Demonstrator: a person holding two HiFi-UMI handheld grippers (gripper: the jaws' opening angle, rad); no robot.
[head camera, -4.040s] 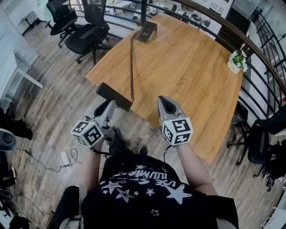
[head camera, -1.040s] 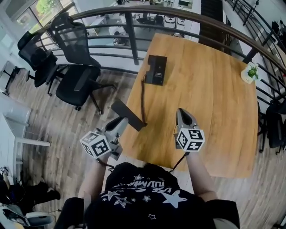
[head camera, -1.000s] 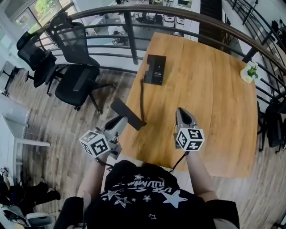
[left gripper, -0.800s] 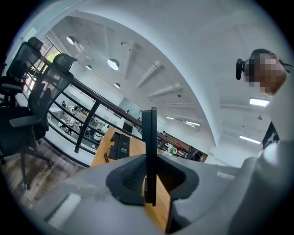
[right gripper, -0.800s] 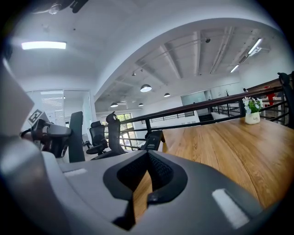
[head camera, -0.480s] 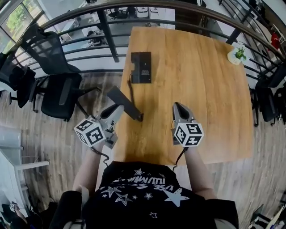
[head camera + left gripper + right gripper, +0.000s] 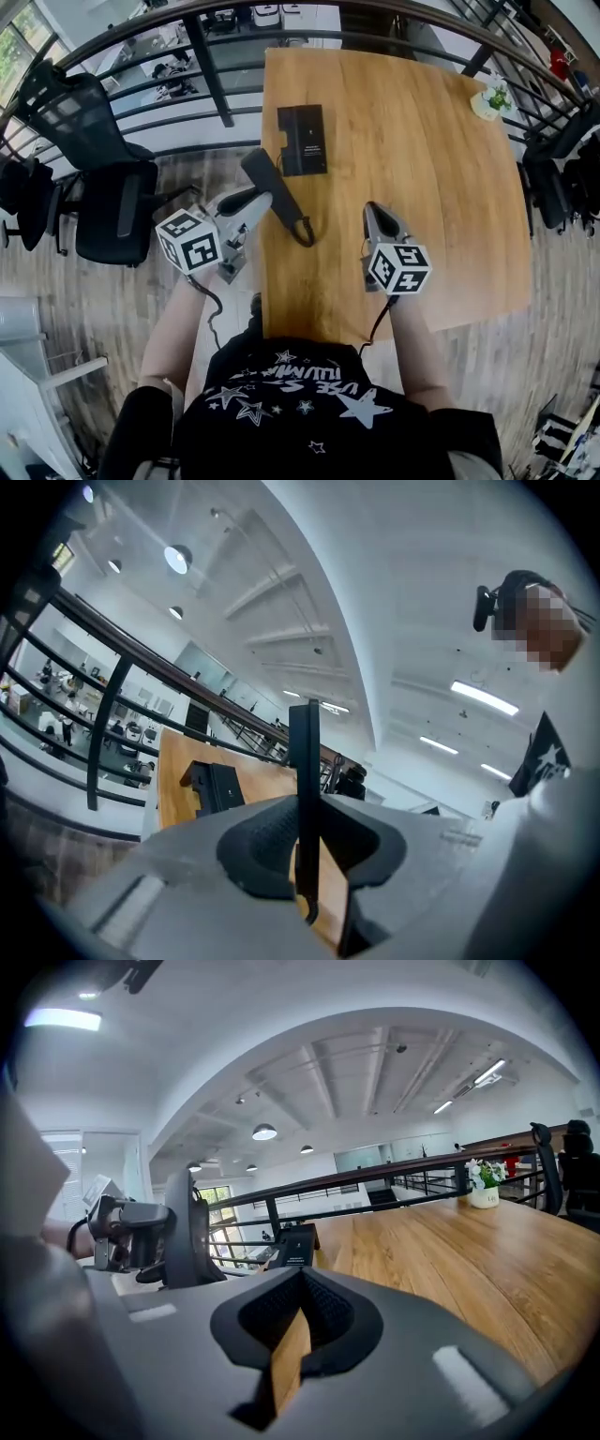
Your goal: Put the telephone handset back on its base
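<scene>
Left gripper view — handset (image 7: 303,752) clamped edge-on in left gripper (image 7: 306,841).

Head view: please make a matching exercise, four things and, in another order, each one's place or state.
1 black telephone handset
2 black rectangular telephone base
3 green plant in white pot
4 right gripper

A wooden table's far right corner
B fingers shut, empty
C held by the left gripper
D flat on the table, far left

Pairs: 1-C; 2-D; 3-A; 4-B
</scene>
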